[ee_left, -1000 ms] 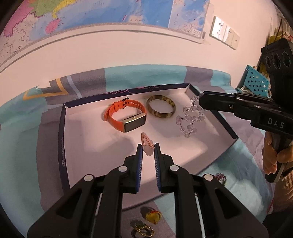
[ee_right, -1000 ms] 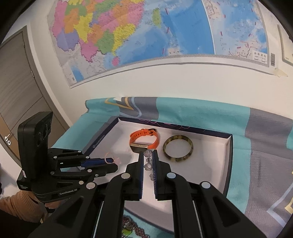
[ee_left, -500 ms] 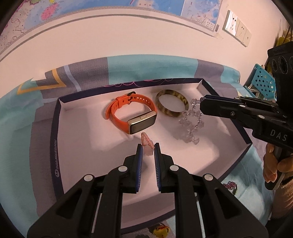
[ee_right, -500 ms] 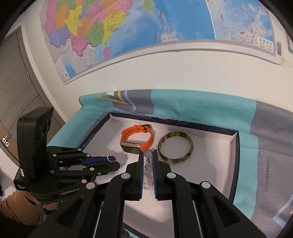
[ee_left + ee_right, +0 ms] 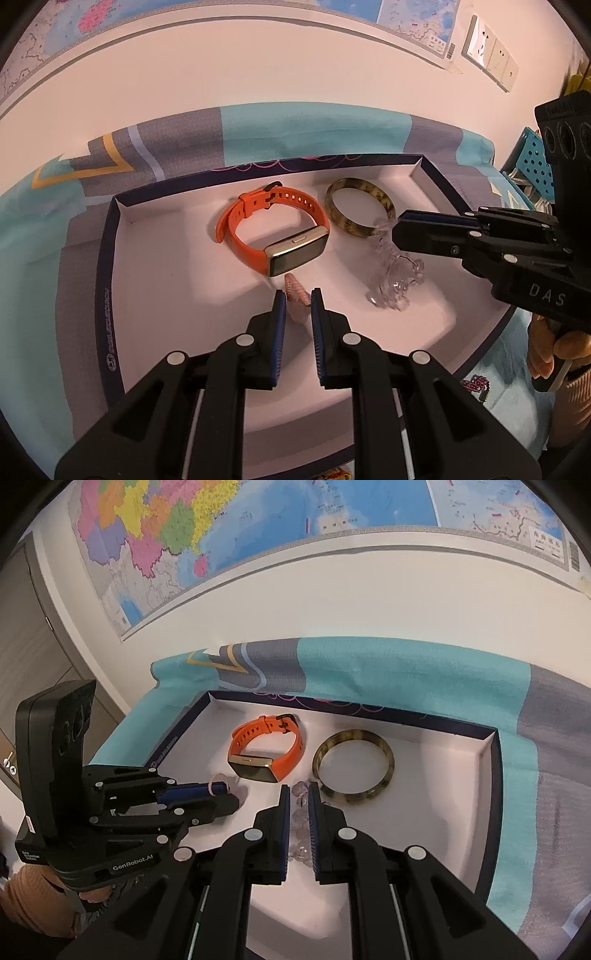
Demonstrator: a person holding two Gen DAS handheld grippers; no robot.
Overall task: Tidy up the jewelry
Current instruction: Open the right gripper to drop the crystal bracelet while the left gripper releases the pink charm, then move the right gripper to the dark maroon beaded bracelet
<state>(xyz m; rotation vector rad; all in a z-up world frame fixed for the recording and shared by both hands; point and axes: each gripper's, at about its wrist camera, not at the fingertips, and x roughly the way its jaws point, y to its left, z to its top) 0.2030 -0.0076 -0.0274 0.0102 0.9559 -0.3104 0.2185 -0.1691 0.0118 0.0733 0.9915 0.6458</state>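
A white tray (image 5: pixel 155 280) with a dark blue rim holds an orange watch (image 5: pixel 275 229) and a tortoiseshell bangle (image 5: pixel 360 210). My left gripper (image 5: pixel 298 295) is shut on a small pink beaded bracelet (image 5: pixel 295 295) low over the tray, just in front of the watch. My right gripper (image 5: pixel 296 794) is shut on a clear crystal bracelet (image 5: pixel 391 277), which hangs down onto the tray floor beside the bangle (image 5: pixel 352 762). The watch (image 5: pixel 266 749) and the tray (image 5: pixel 443 812) also show in the right wrist view, with the left gripper (image 5: pixel 221 788) at the left.
The tray lies on a teal and grey patterned cloth (image 5: pixel 295 129) against a wall with a map (image 5: pixel 258 524). A small red trinket (image 5: pixel 476 384) lies on the cloth by the tray's near right edge. A teal perforated basket (image 5: pixel 532 162) stands at the far right.
Both grippers have moved forward and down into the tray. The crystal bracelet has sunk from hanging free to bunching on the tray floor. The pink bracelet is nearer the watch.
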